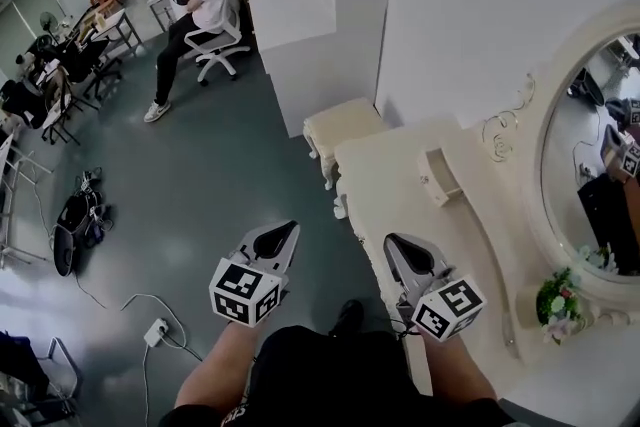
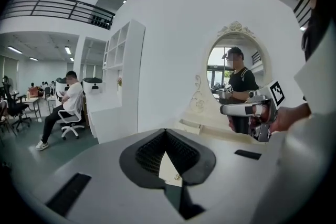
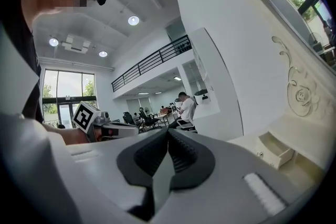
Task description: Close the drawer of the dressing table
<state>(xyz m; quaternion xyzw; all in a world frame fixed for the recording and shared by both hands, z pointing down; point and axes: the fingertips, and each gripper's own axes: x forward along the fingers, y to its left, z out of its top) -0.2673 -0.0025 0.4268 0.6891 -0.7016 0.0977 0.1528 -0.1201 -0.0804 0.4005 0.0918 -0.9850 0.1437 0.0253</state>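
Note:
The cream dressing table [image 1: 400, 205] stands at the right of the head view, under an oval mirror [image 1: 590, 155]. A small drawer [image 1: 440, 177] on its top is pulled out; it also shows in the right gripper view as an open drawer [image 3: 273, 148] and faintly as the drawer [image 2: 190, 124] in the left gripper view. My left gripper [image 1: 290, 229] hangs over the floor left of the table, shut and empty. My right gripper [image 1: 392, 240] is at the table's near edge, short of the drawer, its jaws together with nothing in them.
A cream stool [image 1: 340, 125] stands at the table's far end. A person sits on an office chair [image 1: 205, 0] far back left. On the floor lie a power strip [image 1: 155, 332] and a bag [image 1: 72, 225]. Flowers [image 1: 560, 300] sit under the mirror.

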